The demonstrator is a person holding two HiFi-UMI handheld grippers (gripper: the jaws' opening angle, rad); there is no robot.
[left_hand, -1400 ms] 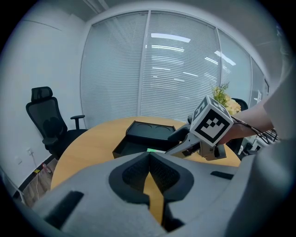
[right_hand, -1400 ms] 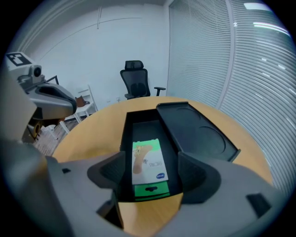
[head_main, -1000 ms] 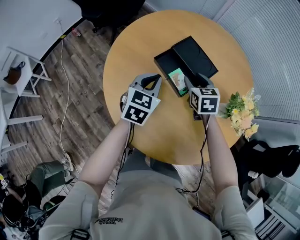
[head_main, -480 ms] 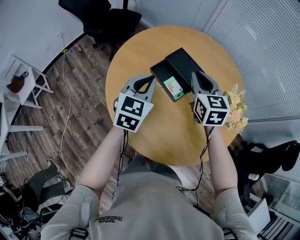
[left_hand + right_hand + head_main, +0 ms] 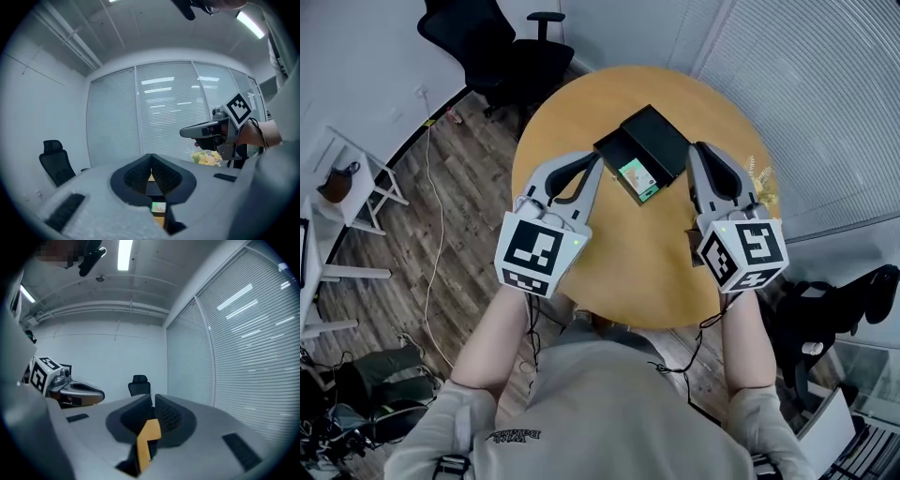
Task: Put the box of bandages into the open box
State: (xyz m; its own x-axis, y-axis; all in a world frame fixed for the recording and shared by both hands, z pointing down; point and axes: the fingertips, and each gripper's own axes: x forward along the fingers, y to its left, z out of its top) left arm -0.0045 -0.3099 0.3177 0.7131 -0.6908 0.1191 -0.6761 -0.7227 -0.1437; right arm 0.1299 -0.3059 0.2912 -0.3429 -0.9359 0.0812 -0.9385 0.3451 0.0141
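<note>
Green-and-white box of bandages (image 5: 636, 178) lies in the black open box (image 5: 614, 150), below and between the two tools' tips. The left gripper (image 5: 592, 161) is pinched together, empty. The right gripper (image 5: 697, 150) has just been closing, with nothing between its jaws. Both point level, and marker cubes hide the hands. They hang above a round wooden table (image 5: 647, 253), with an office chair (image 5: 502, 56) beyond.

Brightly, evenly lit from a ceiling strip light (image 5: 124, 254), mirrored as pale streaks in the blinds (image 5: 161, 89). Only faint, soft shadows on the bench (image 5: 647, 253). Heavy fisheye bending and dark corners in both gripper views. Slightly soft up close on the fingers (image 5: 167, 178); crisp from the head view.
</note>
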